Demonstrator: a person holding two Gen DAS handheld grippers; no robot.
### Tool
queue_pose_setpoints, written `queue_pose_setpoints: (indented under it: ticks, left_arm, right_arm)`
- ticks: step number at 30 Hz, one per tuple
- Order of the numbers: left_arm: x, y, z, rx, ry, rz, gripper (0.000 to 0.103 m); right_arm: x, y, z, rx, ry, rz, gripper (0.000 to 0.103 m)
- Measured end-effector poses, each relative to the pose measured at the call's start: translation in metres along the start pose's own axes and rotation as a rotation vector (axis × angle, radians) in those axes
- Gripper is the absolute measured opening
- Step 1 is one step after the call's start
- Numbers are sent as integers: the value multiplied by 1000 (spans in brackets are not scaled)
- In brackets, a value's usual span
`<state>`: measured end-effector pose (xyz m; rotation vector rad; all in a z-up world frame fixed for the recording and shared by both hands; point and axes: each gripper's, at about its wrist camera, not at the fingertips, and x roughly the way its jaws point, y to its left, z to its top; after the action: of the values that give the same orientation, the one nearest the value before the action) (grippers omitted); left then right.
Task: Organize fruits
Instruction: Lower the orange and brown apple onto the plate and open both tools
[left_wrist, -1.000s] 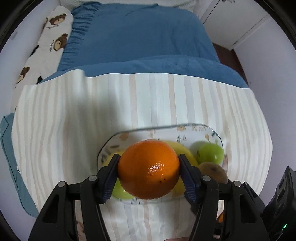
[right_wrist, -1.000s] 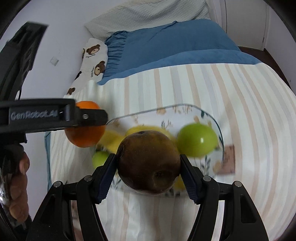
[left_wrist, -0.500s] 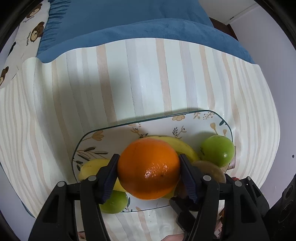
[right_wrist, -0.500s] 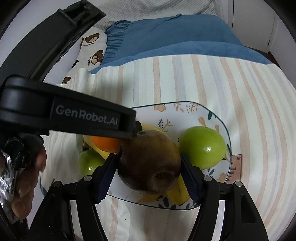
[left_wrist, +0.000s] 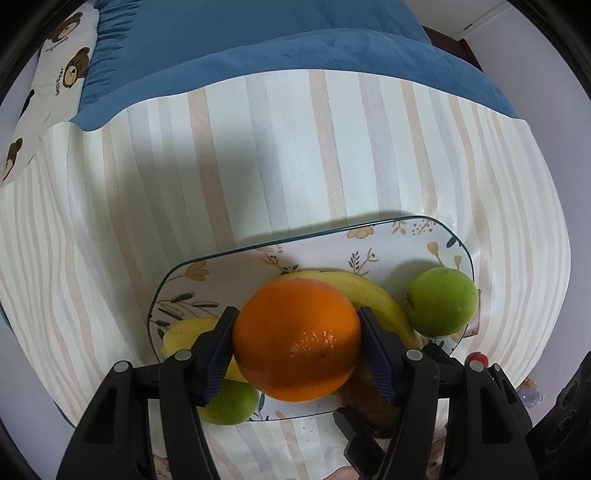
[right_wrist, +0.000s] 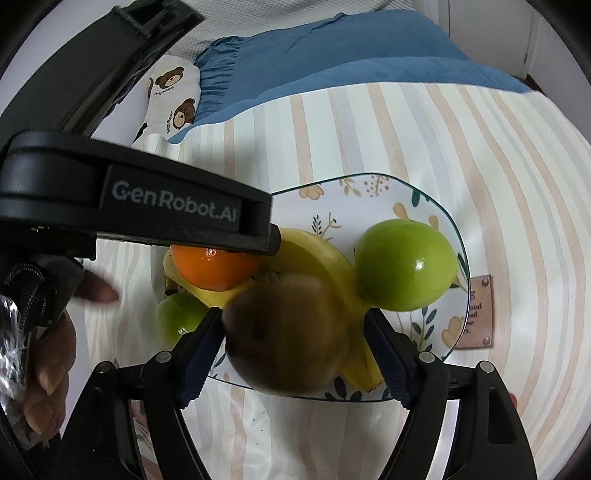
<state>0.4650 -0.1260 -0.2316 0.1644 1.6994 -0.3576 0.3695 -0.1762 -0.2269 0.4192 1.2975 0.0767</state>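
Left gripper (left_wrist: 295, 339) gripping orange (left_wrist: 297, 338) over plate (left_wrist: 399, 232); right gripper (right_wrist: 293, 338) jaws opening, brown fruit (right_wrist: 288, 332) sitting loose between them.

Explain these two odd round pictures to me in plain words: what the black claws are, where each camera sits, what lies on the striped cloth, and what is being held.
A person holds a black two-finger gripper in each hand, each with a fisheye camera looking along its fingers.

Left view: the left gripper squeezes a round orange.

Right view: the right gripper is opening around a blurred brown round fruit, with a gap at one finger.

Below, on the striped cloth, a flower-patterned plate holds yellow bananas and two green apples.
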Motion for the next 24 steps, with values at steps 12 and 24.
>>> queue_pose_setpoints:
  ticks: [12, 24]
  left_arm:
    - [-34, 1, -13, -6, -125, 44, 74]
    - [-71, 19, -62, -37, -308, 147, 99]
  right_arm:
    - [-10, -11, -6, 38, -17, 23, 83]
    - [-43, -27, -11, 103, -87, -2, 93]
